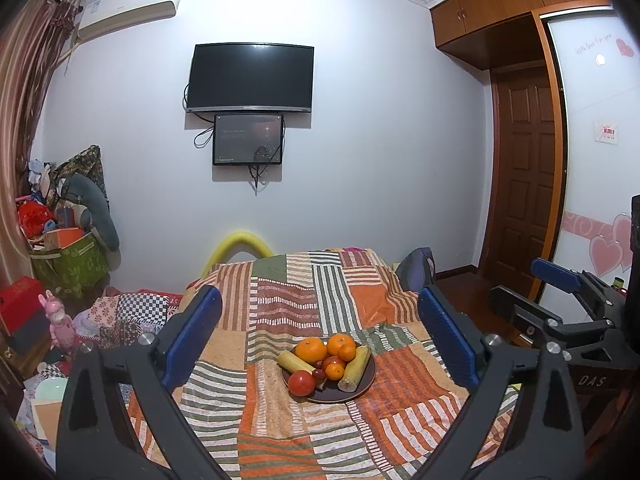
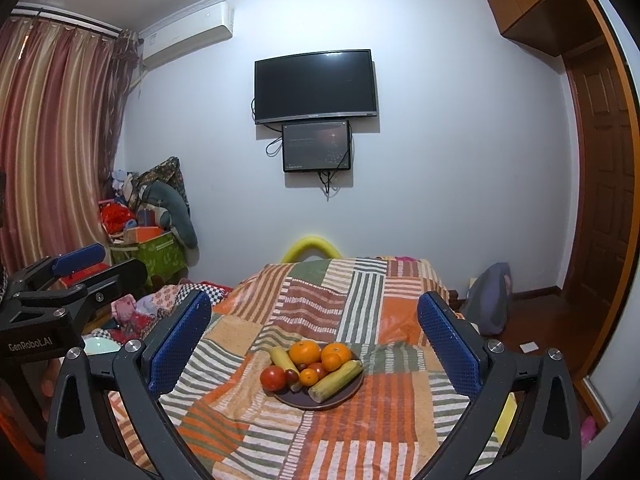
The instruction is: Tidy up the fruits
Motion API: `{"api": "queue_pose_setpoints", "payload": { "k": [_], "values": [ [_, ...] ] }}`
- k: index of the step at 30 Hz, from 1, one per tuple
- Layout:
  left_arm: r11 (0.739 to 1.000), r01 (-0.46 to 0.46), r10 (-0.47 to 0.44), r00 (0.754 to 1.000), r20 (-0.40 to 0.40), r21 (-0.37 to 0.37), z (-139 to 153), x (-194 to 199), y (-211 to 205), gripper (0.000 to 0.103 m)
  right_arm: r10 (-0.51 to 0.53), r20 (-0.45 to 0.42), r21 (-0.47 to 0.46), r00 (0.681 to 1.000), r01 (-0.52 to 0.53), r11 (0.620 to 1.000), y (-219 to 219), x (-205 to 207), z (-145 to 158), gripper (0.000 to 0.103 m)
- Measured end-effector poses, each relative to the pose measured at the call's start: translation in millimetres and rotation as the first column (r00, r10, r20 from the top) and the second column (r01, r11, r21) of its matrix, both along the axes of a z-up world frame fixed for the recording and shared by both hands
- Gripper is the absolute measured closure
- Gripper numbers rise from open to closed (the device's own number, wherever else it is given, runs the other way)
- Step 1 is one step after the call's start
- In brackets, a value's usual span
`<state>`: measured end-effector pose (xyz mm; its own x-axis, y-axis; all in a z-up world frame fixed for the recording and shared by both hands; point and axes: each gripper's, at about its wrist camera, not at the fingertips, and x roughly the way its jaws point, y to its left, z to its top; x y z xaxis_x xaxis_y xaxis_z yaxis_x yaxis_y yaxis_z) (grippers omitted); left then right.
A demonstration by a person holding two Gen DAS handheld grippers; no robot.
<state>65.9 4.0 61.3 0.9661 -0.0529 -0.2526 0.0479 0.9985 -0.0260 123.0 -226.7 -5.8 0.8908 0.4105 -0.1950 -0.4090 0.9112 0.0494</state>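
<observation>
A dark round plate (image 1: pixel 366 382) (image 2: pixel 352 390) sits on the patchwork-covered table. It holds oranges (image 1: pixel 311 350) (image 2: pixel 305 353), a red tomato (image 1: pixel 301 383) (image 2: pixel 273 378), two ears of corn (image 1: pixel 356 368) (image 2: pixel 336 380) and small dark fruits. My left gripper (image 1: pixel 320 340) is open and empty, held above and in front of the plate. My right gripper (image 2: pixel 314 340) is open and empty too, at about the same distance. Each gripper shows at the side of the other's view: the right one (image 1: pixel 560 280) and the left one (image 2: pixel 76 264).
The striped patchwork cloth (image 1: pixel 288 304) (image 2: pixel 320 280) covers the table. Piled boxes, bags and toys (image 1: pixel 64 248) stand at the left by the curtain. A TV and a small screen hang on the far wall. A bag (image 2: pixel 490 296) and a wooden door lie to the right.
</observation>
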Motion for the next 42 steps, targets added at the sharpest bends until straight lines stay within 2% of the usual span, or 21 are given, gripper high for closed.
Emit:
{"api": "queue_pose_setpoints", "payload": {
  "k": [42],
  "values": [
    [1.0, 0.03, -0.03, 1.0, -0.007, 0.001, -4.4, -0.1, -4.3, 0.0, -0.018, 0.001, 0.012, 1.0, 0.018, 1.0, -6.6, -3.3, 3.0, 0.0]
  ]
}}
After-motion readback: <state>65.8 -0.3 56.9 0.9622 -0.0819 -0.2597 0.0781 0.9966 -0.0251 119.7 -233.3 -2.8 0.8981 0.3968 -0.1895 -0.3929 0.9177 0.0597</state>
